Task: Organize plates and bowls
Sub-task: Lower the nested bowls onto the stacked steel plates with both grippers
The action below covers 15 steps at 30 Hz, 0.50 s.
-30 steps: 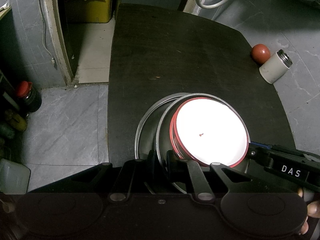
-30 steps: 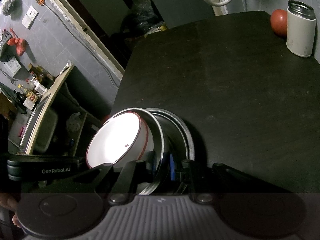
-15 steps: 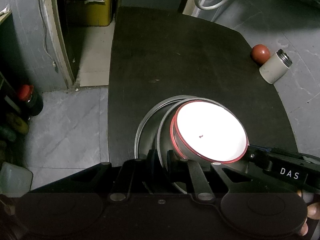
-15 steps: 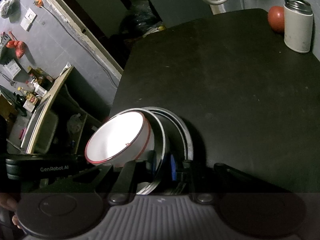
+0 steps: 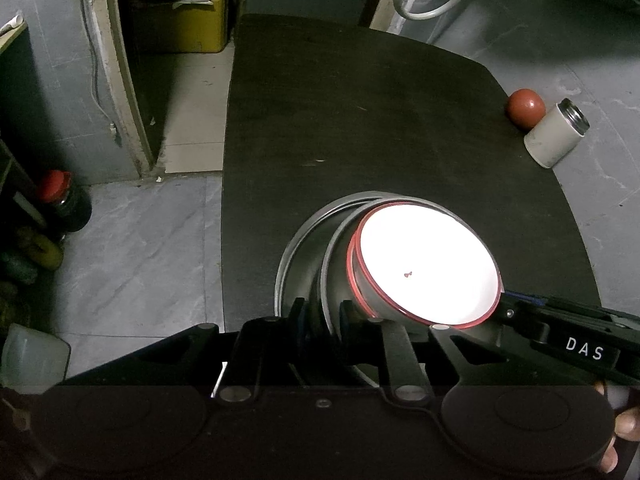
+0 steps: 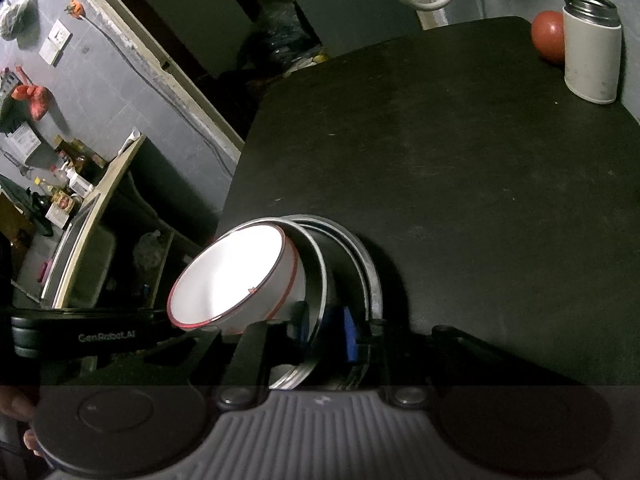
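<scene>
At the near edge of the dark surface (image 5: pixel 360 128), a nested stack is held tilted between two claws.

Left claw (image 5: pixel 322 314) pinches the rim of the inner steel plate (image 5: pixel 338 252); right claw (image 6: pixel 328 330) pinches a steel rim too, though which one I cannot tell. A white red-rimmed bowl (image 5: pixel 424 264) sits tipped inside that plate, with an outer steel plate (image 5: pixel 296 248) behind. Stacking looks largely done; I judge that setting the pile flat is what remains. Open room lies ahead across the surface. A white canister (image 6: pixel 592 44) and red ball (image 6: pixel 546 38) stand well apart at the far right corner. Its left edge drops to the floor close beside the stack.
</scene>
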Available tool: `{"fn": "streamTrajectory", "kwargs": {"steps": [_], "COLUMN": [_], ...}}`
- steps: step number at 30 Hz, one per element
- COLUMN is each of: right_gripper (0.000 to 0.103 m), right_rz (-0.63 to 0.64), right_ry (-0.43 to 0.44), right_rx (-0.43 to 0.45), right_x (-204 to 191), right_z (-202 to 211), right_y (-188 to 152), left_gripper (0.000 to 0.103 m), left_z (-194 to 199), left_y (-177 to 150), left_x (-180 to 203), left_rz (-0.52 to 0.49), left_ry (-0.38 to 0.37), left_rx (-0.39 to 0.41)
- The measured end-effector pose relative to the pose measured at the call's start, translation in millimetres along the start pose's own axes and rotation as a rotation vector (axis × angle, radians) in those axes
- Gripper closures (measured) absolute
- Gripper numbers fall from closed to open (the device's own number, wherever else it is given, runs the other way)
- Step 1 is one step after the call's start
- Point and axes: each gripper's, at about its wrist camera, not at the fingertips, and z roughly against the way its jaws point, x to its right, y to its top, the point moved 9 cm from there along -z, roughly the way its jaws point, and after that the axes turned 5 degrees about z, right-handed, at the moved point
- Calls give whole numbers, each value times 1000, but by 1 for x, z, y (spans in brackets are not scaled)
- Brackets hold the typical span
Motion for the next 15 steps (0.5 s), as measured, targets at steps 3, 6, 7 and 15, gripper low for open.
{"fn": "streamTrajectory", "kwargs": {"steps": [3, 6, 7, 15], "right_gripper": [81, 81, 81, 80], "right_rz": [2, 0, 1, 1], "right_ry": [-3, -3, -4, -4], "right_rx": [1, 2, 2, 3], "right_x": [0, 0, 0, 0], "right_z": [-1, -1, -1, -1], "right_y": [0, 0, 0, -1], "left_gripper": [84, 83, 83, 82], "left_z": [0, 0, 0, 0], "left_y": [0, 0, 0, -1], "left_x": [-1, -1, 0, -1], "left_rz": [0, -1, -2, -4], "left_ry": [1, 1, 1, 8], "left_rx": [-1, -2, -1, -2]}}
